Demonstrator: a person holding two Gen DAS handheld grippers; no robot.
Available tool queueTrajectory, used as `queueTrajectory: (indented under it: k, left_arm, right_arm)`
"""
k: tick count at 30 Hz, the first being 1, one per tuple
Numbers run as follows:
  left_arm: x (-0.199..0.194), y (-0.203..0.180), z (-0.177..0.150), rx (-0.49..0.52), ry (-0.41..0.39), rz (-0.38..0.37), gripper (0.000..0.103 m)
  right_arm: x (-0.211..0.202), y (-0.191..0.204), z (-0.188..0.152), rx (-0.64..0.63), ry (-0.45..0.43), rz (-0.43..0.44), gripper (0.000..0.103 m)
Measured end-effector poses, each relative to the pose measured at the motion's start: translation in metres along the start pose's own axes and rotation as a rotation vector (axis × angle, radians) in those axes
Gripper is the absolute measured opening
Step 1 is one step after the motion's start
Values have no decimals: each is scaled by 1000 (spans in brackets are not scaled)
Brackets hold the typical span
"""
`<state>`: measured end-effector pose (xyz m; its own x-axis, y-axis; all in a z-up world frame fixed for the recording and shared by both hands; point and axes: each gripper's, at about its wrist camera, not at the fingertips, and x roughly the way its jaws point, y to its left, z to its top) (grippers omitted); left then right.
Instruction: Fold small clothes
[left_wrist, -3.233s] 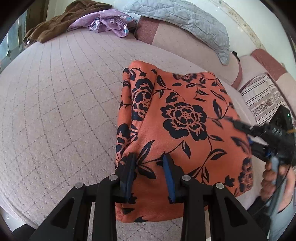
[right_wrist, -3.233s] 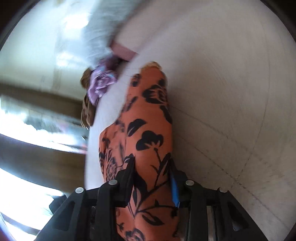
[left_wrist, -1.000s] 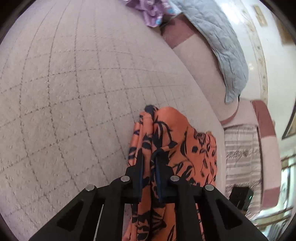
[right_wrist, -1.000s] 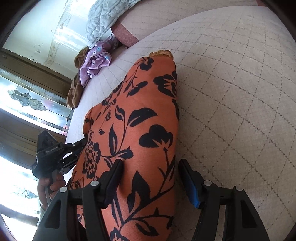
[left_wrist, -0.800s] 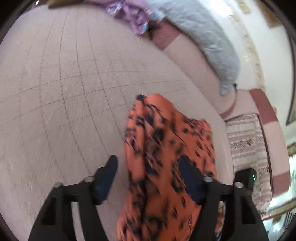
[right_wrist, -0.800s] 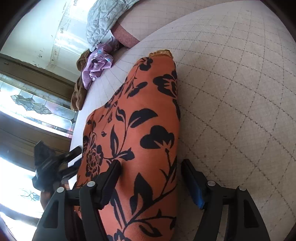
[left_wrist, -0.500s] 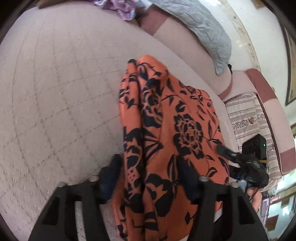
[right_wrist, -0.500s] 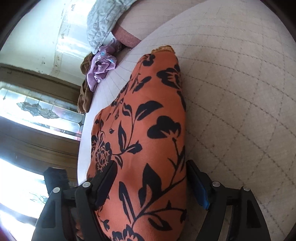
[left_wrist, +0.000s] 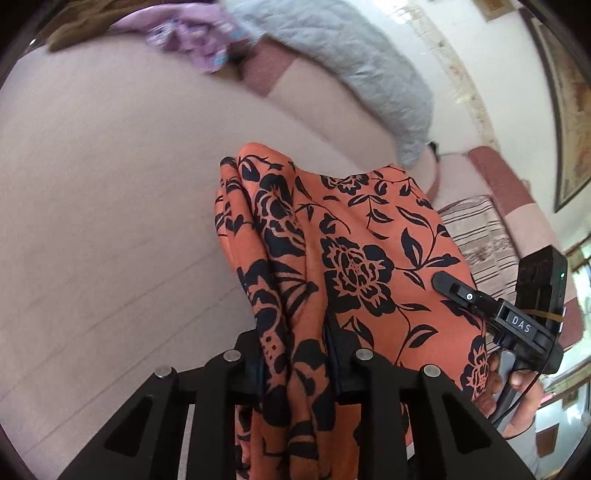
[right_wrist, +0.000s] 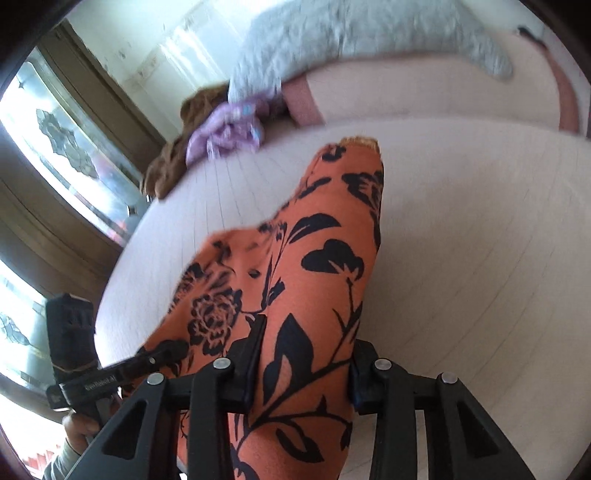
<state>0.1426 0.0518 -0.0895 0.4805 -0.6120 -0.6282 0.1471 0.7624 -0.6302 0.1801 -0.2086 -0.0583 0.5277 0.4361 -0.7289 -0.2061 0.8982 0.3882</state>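
Left wrist view: the left hand-held gripper (left_wrist: 295, 354) has the bunched near edge of the orange cloth with black flower print (left_wrist: 351, 240) between its jaws, which are closing; the pads appear to press the folds. The right hand-held gripper (left_wrist: 448, 283) comes in from the right of the cloth, one fingertip lying over the printed face. The cloth rests on the pale quilted bed (left_wrist: 110, 184), its far end down on the cover, its near end lifted.

Right wrist view: the right hand-held gripper (right_wrist: 304, 350) straddles a wide, rounded thickness of the cloth (right_wrist: 321, 258), jaws closing on it. The left hand-held gripper (right_wrist: 162, 354) sits at the cloth's left edge.

Judgement: the step in hand is taking both near corners to carry over a fold. To do it well, both grips should seat fully before lifting, catch all layers, and travel level with each other so the edge stays straight.

Beyond the cloth, at the bed's far end: a crumpled lilac garment (left_wrist: 192, 48), a brown fabric item (right_wrist: 177, 155) beside it, and a grey quilted pillow (left_wrist: 351, 62).

Containers: none in view.
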Motion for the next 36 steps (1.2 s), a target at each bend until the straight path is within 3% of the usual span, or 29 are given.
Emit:
queueTrajectory:
  k: [4, 6, 7, 8, 9, 10, 11, 13, 16, 19, 21, 22, 23, 24, 26, 27, 29, 30, 33, 35, 36]
  left_arm:
    - [31, -43, 23, 89, -21, -8, 27]
    - [55, -55, 28, 107, 1, 16, 33]
    - [75, -54, 28, 93, 45, 56, 41]
    - [90, -51, 26, 80, 97, 99, 47]
    - [101, -45, 22, 70, 146, 146, 47]
    - [108, -41, 17, 62, 173, 172, 47]
    - [104, -38, 13, 56, 157, 152, 47]
    - [87, -39, 7, 75, 104, 170, 52]
    - [62, -48, 0, 116, 49, 173, 52]
    - [57, -57, -7, 156, 28, 189, 54]
    - [67, -54, -13, 189, 62, 230, 55]
    - [80, -49, -12, 187, 96, 282, 55]
    - [86, -45, -15, 176, 113, 287, 57]
    - [85, -42, -15, 162, 119, 286, 58]
    - [73, -46, -15, 148, 97, 300, 60]
    - [64, -50, -16, 163, 71, 304, 61]
    - [48, -57, -18, 215, 2, 310, 75]
    - [46, -58, -19, 230, -8, 319, 76]
    - [73, -48, -27, 232, 132, 361, 76]
    - [73, -44, -32, 211, 132, 360, 74]
    - [66, -44, -34, 210, 119, 361, 74]
  right_arm:
    - [-35, -38, 21, 35, -95, -19, 39]
    - [-41, -62, 25, 79, -122, -17, 40]
    - [-38, -83, 24, 121, -115, -3, 44]
    - [-31, -102, 22, 167, -94, -1, 56]
    - [-24, -117, 19, 205, -74, -20, 63]
    - [-16, -145, 9, 285, -48, -100, 63]
    - [-15, -160, 1, 330, -31, -143, 63]
    - [-22, -173, -13, 358, -50, -146, 63]
    - [-48, -155, -25, 291, -117, -149, 63]
    - [-70, -120, -25, 212, -181, -89, 63]
    - [-73, -97, -24, 173, -193, -7, 77]
    - [-68, -86, -26, 172, -186, 48, 82]
    - [-60, -83, -29, 179, -162, 95, 89]
    - [-42, -83, -34, 187, -100, 108, 89]
    - [-7, -98, -48, 266, 53, 31, 86]
    - [-7, -100, -51, 293, 52, 27, 87]
    - [-27, -88, -51, 274, -20, 32, 87]
    - [-36, -80, -48, 243, -42, 24, 87]
    - [-46, -75, -35, 217, -63, 25, 87]
    - [-41, -89, -34, 267, -43, 50, 89]
    - [-28, -99, -36, 307, 17, 54, 88]
